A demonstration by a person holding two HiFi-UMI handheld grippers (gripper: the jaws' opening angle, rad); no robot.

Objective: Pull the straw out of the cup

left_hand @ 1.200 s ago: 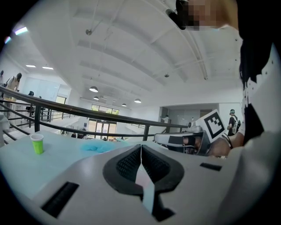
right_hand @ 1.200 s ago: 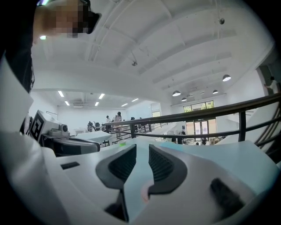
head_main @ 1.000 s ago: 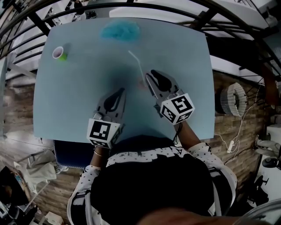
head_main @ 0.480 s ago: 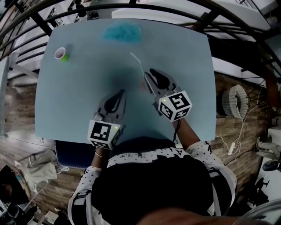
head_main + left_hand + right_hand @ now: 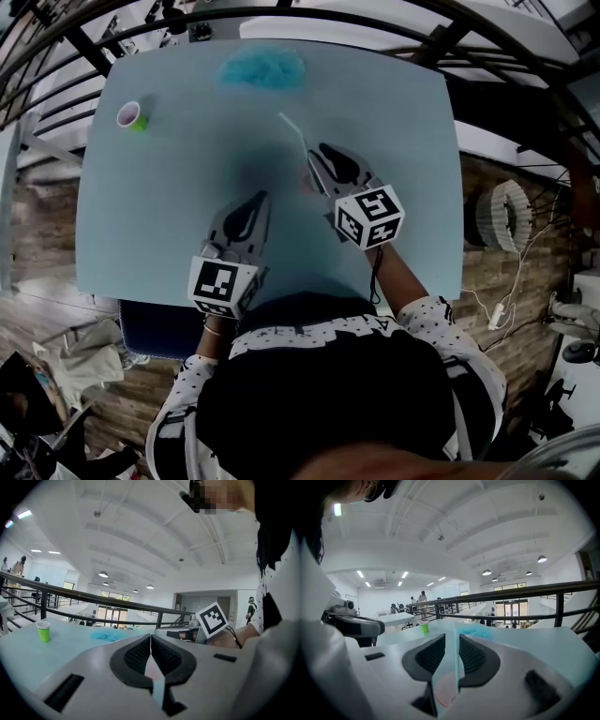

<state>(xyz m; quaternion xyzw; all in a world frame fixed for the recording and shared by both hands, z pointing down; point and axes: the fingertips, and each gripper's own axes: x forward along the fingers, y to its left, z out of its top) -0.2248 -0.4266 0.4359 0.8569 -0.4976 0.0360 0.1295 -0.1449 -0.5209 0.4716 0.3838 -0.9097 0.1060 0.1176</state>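
A thin white straw [image 5: 292,131] lies low over the pale blue table [image 5: 159,225], free of the cup, one end slanting up-left. Its near end is between the jaws of my right gripper [image 5: 319,157], which is shut on it; in the right gripper view the straw [image 5: 456,653] shows as a pale strip between the pads. The small green cup [image 5: 131,114] stands upright at the table's far left corner, well away from both grippers. My left gripper [image 5: 259,197] rests near the front middle, shut with nothing in it, its pads [image 5: 136,653] meeting.
A fluffy blue cloth [image 5: 262,67] lies at the table's far edge, beyond the straw. Dark railings run past the table's far and left sides. The green cup [image 5: 424,627] and blue cloth [image 5: 477,630] show ahead of the right gripper.
My right gripper has turned a little and edged towards the far side, its marker cube shifting. The straw stays held, and the left gripper and cup have not moved.
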